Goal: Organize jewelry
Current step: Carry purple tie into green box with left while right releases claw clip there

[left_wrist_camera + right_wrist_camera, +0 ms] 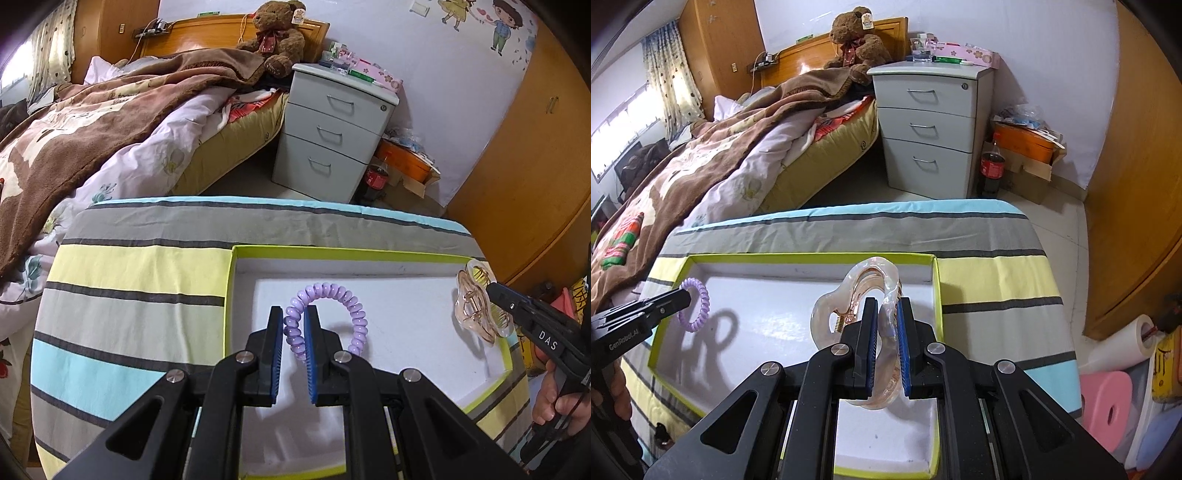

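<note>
My left gripper (294,314) is shut on a purple spiral hair tie (343,299), which loops up and to the right of the blue pads above the shallow white box with a green rim (332,252). In the right wrist view the same hair tie (698,306) hangs at the left gripper's tip over the box's left part. My right gripper (887,306) is shut on a translucent pink hair claw clip (849,291), held over the right part of the box (812,257). The left wrist view shows that clip (476,302) at the box's right edge.
The box rests on a striped cloth-covered table (147,266). Beyond it are a bed with a brown blanket (92,118), a grey three-drawer cabinet (332,129), a cola bottle (991,168) and a wooden wardrobe (1137,184). Pink stool (1108,402) at right.
</note>
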The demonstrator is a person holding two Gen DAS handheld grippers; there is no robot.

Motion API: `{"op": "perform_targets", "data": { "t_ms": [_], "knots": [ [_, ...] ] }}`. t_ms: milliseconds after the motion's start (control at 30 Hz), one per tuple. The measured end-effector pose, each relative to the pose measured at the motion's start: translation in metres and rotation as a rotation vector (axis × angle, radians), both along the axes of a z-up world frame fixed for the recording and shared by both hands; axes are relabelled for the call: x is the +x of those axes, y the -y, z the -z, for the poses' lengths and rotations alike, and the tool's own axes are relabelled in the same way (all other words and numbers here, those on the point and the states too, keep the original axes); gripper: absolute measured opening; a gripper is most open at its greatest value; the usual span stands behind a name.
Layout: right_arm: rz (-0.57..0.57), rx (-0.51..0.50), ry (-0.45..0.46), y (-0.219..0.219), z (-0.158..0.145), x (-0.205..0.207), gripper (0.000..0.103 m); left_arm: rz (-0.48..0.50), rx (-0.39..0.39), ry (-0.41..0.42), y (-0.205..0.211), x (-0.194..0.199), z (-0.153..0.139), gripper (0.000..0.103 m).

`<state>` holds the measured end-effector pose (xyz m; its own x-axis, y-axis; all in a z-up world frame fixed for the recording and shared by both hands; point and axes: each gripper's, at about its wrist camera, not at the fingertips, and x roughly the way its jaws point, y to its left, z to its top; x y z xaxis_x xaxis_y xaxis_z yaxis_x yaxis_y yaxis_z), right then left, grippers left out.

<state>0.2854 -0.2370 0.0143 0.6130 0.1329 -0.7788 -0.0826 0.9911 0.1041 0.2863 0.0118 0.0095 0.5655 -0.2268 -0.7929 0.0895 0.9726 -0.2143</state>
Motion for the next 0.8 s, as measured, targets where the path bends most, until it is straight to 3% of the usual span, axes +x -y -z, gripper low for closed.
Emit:
{"op": "perform_targets", "data": {
  "t_ms": [500,800],
  "knots": [
    [0.004,-0.034,-0.010,-0.001,0.010,0.005,0.011,0.001,0.013,-0.055,0.005,0.011,0.021,0.012],
    [0.020,-0.002,-0.010,0.004,0.008,0.007,0.012,0.005,0.008,-0.063,0.003,0.014,0.023,0.015]
  ]
}}
